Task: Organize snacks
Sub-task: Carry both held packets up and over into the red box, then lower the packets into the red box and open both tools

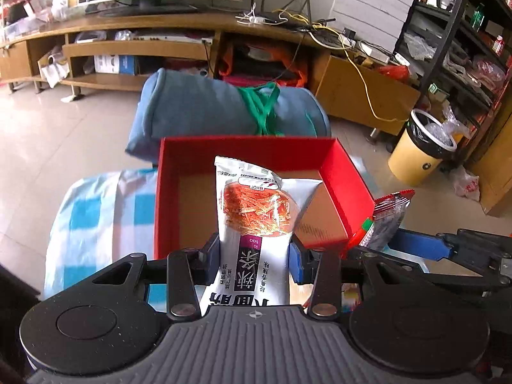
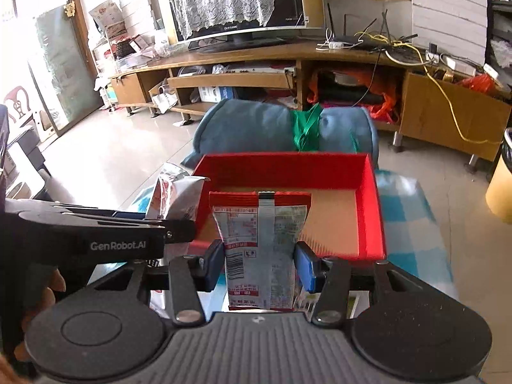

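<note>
My left tool (image 1: 254, 257) is clamped on a white snack packet (image 1: 252, 217), its blue pads pressing both long edges of the bag. The packet stands up out of the tool, printed side toward the camera, with a picture of orange strips on its upper half. Its top edge reaches over the near part of the red box (image 1: 347, 185), which sits open in front of me with a bare cardboard floor.

My right tool (image 2: 259, 264) is clamped on a second packet, a red-edged snack packet (image 2: 260, 249), held with its back seam, barcode and small print facing the camera. Its red top strip shows against the box floor, over the near wall of the box (image 2: 374, 211). In the left wrist view that same packet (image 1: 385, 220) pokes up just beside the box's right wall, and the right tool's dark body lies below it at the right edge of the picture.

In the right wrist view the left tool's body crosses the left side of the picture, with the white packet's silvery back (image 2: 177, 196) rising just beside the box's left wall, and fingers (image 2: 51, 291) of my hand wrapped on the handle.

The box rests on a blue-and-white checked cloth (image 1: 96, 217); a rolled blue blanket (image 1: 198, 108) tied with a green strap lies just behind it.
</note>
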A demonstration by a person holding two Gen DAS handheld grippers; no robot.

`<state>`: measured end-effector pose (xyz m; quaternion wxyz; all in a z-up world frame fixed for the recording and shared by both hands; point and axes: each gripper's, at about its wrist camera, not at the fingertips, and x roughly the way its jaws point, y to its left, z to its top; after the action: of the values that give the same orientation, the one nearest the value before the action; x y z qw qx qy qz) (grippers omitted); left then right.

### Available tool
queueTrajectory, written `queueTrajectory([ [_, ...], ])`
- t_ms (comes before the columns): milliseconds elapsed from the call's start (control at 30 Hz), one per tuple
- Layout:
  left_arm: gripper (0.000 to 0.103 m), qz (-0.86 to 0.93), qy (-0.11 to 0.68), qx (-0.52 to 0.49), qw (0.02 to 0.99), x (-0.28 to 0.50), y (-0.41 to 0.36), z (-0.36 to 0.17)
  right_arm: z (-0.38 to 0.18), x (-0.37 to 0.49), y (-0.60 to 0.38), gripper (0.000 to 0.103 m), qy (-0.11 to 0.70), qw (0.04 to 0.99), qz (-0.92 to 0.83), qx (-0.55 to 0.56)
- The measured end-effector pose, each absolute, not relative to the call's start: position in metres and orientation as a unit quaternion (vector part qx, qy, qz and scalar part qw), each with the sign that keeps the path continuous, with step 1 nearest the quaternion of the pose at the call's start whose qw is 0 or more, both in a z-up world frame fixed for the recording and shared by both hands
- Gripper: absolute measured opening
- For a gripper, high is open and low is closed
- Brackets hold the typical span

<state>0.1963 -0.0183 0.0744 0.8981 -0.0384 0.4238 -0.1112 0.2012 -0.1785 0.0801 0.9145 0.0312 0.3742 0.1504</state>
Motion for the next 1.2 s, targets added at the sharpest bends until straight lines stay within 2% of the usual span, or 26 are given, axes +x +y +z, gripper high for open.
queueTrajectory([
  [333, 0.050, -0.089, 0.420, -0.034, 0.902, 0.247, -0.029, 0.065, 0.077, 0.258, -0.181, 0.043, 0.381, 0.915, 0.132, 0.024],
  [467, 0.050, -0.085, 0.418, -0.025, 0.904, 0.261, -0.036, 0.061, 0.073, 0.278, -0.182, 0.029, 0.388, 0.911, 0.139, 0.033],
  [867, 0.052, -0.062, 0.467, 0.005, 0.882, 0.294, -0.044, 0.018, 0.026, 0.320, -0.182, 0.029, 0.445, 0.888, 0.112, 0.021],
  [1067, 0.069, -0.043, 0.466, 0.010, 0.884, 0.299, -0.042, 0.014, 0.018, 0.322, -0.180, 0.029, 0.457, 0.882, 0.110, 0.021],
  [1200, 0.072, -0.043, 0.469, 0.013, 0.882, 0.298, -0.043, 0.013, 0.016, 0.323, -0.179, 0.029, 0.458, 0.882, 0.106, 0.019],
])
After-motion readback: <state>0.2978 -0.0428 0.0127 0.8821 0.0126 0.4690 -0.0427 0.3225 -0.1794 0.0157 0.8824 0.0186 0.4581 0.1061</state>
